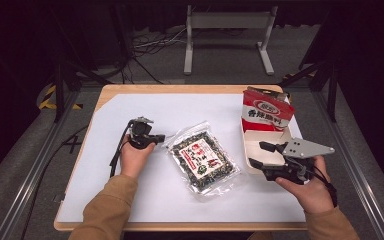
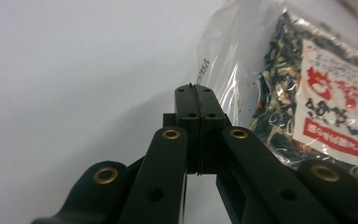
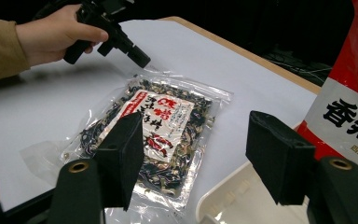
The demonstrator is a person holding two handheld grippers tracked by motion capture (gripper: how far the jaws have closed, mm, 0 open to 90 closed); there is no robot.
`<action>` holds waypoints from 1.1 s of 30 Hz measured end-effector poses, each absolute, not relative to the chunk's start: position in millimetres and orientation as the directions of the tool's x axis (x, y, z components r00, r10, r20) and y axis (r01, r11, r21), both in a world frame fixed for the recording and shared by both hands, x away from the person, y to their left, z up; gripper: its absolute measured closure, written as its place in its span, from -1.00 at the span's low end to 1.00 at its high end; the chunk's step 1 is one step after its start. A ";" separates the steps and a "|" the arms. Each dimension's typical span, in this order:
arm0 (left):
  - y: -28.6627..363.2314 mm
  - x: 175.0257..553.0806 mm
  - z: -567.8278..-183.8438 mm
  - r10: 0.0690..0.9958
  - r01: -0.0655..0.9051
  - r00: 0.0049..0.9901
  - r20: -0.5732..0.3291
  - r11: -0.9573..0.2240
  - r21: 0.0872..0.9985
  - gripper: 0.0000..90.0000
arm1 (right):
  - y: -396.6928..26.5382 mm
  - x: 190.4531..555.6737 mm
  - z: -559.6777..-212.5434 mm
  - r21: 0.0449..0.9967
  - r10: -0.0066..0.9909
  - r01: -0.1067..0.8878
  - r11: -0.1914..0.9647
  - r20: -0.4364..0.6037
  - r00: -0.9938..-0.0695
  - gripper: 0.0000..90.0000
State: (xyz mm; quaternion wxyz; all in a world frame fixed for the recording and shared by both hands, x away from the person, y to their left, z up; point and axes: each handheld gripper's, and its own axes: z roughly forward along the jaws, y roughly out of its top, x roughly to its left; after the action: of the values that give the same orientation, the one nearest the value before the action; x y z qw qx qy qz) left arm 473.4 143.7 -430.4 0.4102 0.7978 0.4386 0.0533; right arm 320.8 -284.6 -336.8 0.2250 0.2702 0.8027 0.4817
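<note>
A clear bag of dark dried food with a red-and-white label (image 1: 202, 159) lies flat mid-table on the white sheet. My left gripper (image 1: 161, 137) is at the bag's upper left corner. In the left gripper view its jaws (image 2: 195, 88) stand pressed together, with the thin clear edge of the bag (image 2: 307, 93) at their tips. My right gripper (image 1: 256, 153) is open, to the right of the bag (image 3: 158, 126). Its pads (image 3: 279, 158) stand wide apart with nothing between them, above a white tray (image 3: 233, 200).
A red and white pouch (image 1: 266, 112) stands upright in the far end of the white tray (image 1: 246, 134) at the right; it fills the right edge of the right gripper view (image 3: 354, 93). A white sheet (image 1: 130, 195) covers the wooden table.
</note>
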 end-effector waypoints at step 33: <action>154.1 378.0 -306.0 0.561 0.246 0.825 -0.066 -0.252 0.936 1.00 | -267.6 332.9 -332.8 0.895 0.594 0.219 0.388 -0.061 -0.802 -0.01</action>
State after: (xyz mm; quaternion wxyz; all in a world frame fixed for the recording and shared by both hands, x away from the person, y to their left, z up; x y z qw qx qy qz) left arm 378.0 154.1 -306.0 0.5539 0.7784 0.2591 0.1420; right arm 332.9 -267.6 -332.8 0.1900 0.2505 0.8112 0.4930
